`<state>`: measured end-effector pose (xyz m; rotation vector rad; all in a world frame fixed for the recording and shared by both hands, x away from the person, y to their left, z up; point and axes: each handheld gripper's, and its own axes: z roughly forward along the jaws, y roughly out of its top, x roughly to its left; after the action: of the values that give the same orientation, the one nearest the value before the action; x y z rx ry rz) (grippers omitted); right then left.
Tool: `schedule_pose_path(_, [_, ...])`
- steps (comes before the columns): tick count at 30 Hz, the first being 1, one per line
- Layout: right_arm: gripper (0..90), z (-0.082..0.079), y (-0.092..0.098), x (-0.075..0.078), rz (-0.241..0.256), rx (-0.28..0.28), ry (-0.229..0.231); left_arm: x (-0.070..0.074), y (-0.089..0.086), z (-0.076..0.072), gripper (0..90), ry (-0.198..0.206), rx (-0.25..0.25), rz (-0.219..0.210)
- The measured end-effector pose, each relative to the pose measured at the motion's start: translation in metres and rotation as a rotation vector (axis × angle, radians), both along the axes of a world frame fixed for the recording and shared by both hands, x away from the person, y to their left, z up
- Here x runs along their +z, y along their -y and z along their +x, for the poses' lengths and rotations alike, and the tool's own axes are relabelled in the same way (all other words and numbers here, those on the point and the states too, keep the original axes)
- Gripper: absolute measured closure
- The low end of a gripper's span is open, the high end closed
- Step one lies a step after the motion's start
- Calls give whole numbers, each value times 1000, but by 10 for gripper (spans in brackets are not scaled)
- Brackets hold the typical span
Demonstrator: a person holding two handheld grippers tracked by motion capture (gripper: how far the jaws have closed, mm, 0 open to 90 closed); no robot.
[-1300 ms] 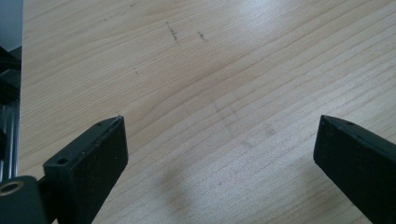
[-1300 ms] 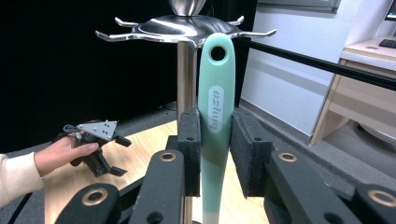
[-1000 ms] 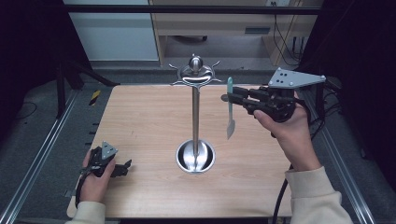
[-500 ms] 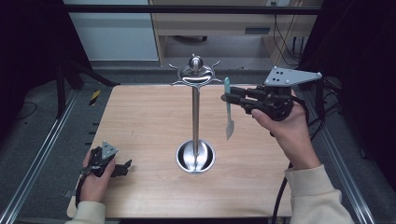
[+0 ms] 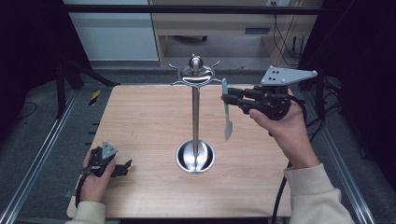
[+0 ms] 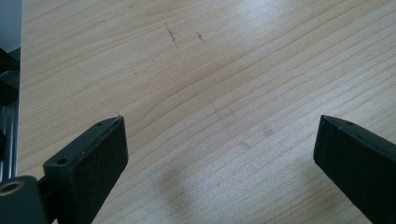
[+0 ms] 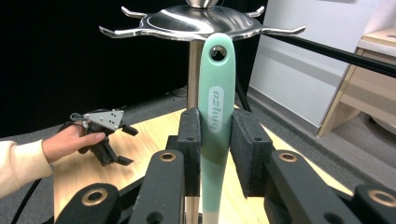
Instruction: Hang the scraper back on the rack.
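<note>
Two grippers, one busy: the right gripper [image 5: 229,99] has its fingers clamped on the green utensil's [image 5: 226,110] handle, held upright so the hanging hole sits just beside a hook of the steel stand [image 5: 195,116]. Left gripper [image 5: 122,168] rests wide open, holding nothing, on the counter [image 5: 140,121], keeping clear.

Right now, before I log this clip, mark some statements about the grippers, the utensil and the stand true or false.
1. The right gripper is shut on the green utensil. True.
2. The utensil already hangs from the metal stand. False: it is held beside the stand's top, on no hook.
3. The left gripper holds a spoon. False: it is open over bare table.
4. The utensil's handle has a hole at its end. True.
</note>
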<state>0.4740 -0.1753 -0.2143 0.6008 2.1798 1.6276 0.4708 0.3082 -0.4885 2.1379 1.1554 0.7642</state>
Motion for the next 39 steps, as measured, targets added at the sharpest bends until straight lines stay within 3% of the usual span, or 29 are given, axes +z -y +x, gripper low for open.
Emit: schedule_pose_path(39, [740,-3,-11,-8,7,-54,45,-1,1,0,29,-4,-2,2])
